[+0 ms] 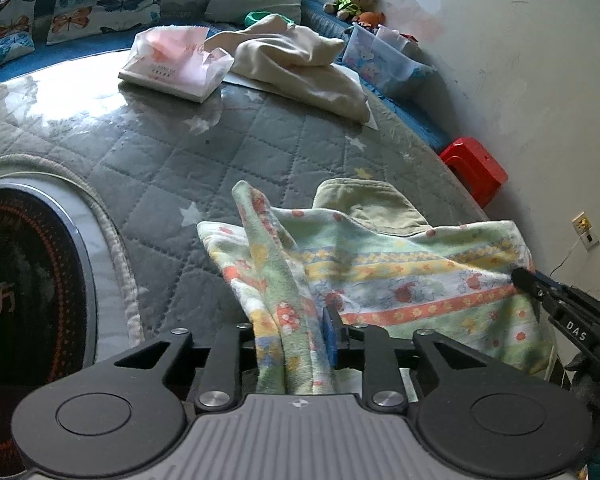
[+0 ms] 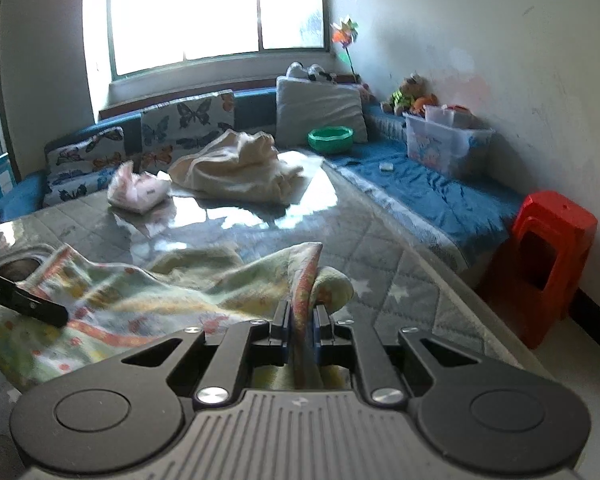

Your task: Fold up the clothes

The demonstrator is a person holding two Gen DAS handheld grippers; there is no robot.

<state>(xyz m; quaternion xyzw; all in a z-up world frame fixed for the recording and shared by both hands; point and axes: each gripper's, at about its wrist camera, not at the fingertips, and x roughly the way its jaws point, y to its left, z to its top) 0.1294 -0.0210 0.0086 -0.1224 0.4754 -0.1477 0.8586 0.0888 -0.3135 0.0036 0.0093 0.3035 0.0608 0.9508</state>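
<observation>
We see the right gripper [image 2: 301,316] clamped on the floral towel [image 2: 148,304], lower centre; the left gripper [image 1: 296,332] jaws stand apart around its fold, above the quilted tabletop [image 1: 204,160].

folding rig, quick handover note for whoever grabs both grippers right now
Left gripper: jaws apart, a bunched fold of the patterned towel between them; firm grip unclear.
Right gripper: shut on the towel's opposite edge.
The towel sags onto the quilted table cover, rumpled, over a beige cloth.
Cream garment lies unfolded farther back.
Done: no neat fold visible.
Left: fold towel, then the rest.
</observation>
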